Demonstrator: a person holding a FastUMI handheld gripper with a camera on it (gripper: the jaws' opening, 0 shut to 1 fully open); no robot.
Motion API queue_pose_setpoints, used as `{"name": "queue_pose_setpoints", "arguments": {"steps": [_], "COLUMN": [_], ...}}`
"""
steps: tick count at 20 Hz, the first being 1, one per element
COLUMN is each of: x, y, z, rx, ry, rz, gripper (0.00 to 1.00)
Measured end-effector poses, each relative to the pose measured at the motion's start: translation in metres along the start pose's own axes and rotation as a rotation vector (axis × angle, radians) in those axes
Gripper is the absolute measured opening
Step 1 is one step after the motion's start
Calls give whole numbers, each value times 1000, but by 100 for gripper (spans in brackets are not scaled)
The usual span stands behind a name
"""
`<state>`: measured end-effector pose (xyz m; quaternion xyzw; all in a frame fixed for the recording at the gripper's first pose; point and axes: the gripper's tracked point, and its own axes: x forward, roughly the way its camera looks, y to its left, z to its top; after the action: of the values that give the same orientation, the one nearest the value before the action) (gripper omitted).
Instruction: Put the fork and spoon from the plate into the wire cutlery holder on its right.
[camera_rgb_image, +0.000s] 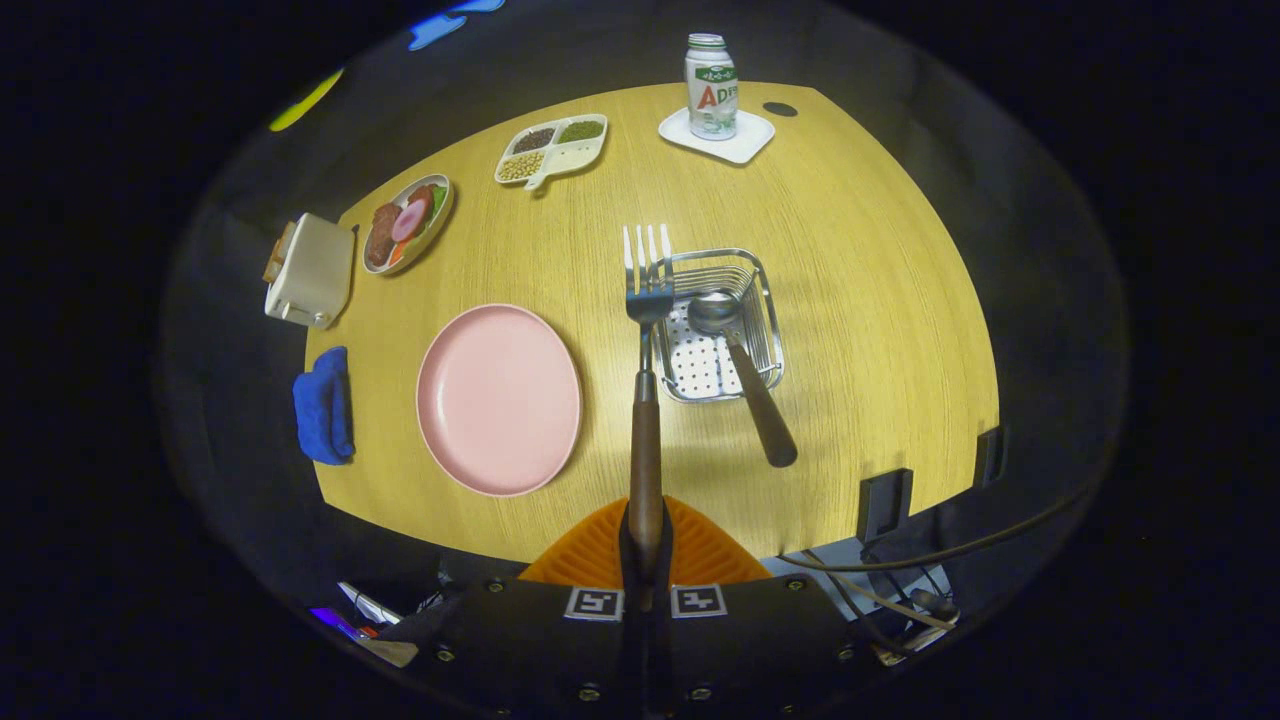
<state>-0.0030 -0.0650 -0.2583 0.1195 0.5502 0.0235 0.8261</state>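
hand-held gripper (645, 545): pinching the fork's wooden handle, both fingers tight on it
fork (646, 330): held out ahead, tines over the holder's left rim
spoon (745, 370): already leaning in the wire cutlery holder (770, 335)
plate (498, 398): ahead-left on the surface (850, 260)

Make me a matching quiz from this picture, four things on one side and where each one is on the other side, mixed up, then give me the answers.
Things:
1. fork
2. spoon
3. pink plate
4. bottle

Places or states:
A. standing on a white coaster at the far side of the table
B. bare, to the left of the wire cutlery holder
C. handle clamped in the gripper, tines pointing away
D. bowl resting in the holder, handle sticking out over its near rim

Pairs: 1-C, 2-D, 3-B, 4-A
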Motion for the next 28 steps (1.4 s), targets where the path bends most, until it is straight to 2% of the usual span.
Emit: {"name": "queue_pose_setpoints", "arguments": {"steps": [12, 23, 28], "x": [-2, 8, 14], "y": [-25, -22, -21], "z": [-11, -7, -4], "rx": [-19, 58, 71], "ry": [182, 363, 419], "rz": [-32, 18, 13], "gripper": [3, 3, 3]}}
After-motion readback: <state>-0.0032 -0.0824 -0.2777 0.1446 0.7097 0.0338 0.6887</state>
